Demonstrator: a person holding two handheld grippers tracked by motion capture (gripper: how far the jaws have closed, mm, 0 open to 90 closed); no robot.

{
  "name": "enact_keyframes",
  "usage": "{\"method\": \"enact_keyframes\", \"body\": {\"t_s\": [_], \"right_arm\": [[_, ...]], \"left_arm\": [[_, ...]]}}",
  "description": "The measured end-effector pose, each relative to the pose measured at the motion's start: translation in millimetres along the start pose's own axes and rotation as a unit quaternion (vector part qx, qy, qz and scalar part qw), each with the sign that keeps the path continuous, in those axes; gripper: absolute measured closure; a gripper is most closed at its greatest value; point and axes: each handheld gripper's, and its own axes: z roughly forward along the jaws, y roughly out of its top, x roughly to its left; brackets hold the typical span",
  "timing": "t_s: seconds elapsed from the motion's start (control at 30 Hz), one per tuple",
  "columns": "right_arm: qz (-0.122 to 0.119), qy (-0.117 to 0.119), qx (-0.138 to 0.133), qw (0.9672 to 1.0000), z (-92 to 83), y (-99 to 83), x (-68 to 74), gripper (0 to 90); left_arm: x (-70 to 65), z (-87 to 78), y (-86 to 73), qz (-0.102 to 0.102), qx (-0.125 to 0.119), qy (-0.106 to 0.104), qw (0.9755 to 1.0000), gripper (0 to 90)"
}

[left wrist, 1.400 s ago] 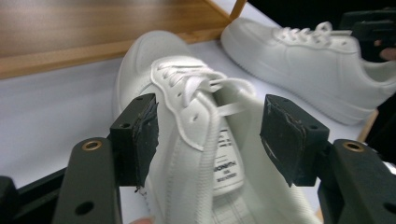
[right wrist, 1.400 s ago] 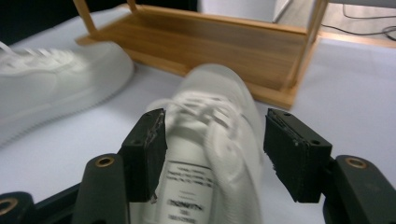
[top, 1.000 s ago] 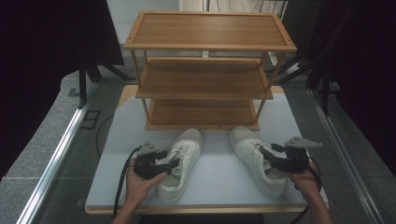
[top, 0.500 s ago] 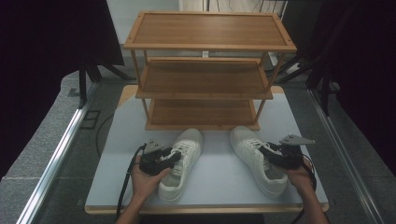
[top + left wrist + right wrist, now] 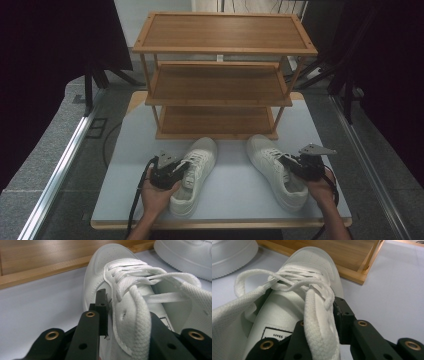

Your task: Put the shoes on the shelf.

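Sneakers lie side by side on the bench (image 5: 235, 172), toes toward the shoe rack (image 5: 220, 80). The left gripper (image 5: 174, 172), its jaws just closing, pinches the outer side wall of the left sneaker (image 5: 196, 172). The right gripper (image 5: 294, 167), likewise just closing, clamps the right sneaker (image 5: 272, 167) at its outer wall.

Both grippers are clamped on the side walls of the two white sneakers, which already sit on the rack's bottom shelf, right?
Not quite. In the high view the left sneaker and right sneaker sit on the table, in front of the wooden rack. The left gripper and right gripper do clamp their side walls.
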Motion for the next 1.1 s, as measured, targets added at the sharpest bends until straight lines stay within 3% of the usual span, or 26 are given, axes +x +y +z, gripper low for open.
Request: {"method": "enact_keyframes", "body": {"t_s": [0.37,0.53,0.7,0.9,1.1], "right_arm": [[0.004,0.003,-0.01,0.9999,-2.3,0.9,0.6,82.8],[0.021,0.018,-0.029,0.9992,-6.3,0.1,0.7,82.7],[0.067,0.045,-0.065,0.9946,-14.4,-1.2,1.4,82.7],[0.133,0.074,-0.105,0.9828,-24.0,-2.3,0.7,82.5],[0.169,0.09,-0.142,0.9711,-31.2,0.8,2.0,82.5]], "left_arm": [[10.5,-3.8,-4.4,-0.025,-0.029,-0.027,0.9989,82.7],[14.0,-11.2,-1.0,-0.044,-0.053,-0.056,0.9961,82.7],[15.1,-23.9,5.2,-0.061,-0.081,-0.103,0.9895,82.7],[15.3,-37.0,13.5,-0.078,-0.113,-0.127,0.9823,82.7],[22.8,-45.3,20.0,-0.119,-0.145,-0.162,0.9688,82.6]]}}
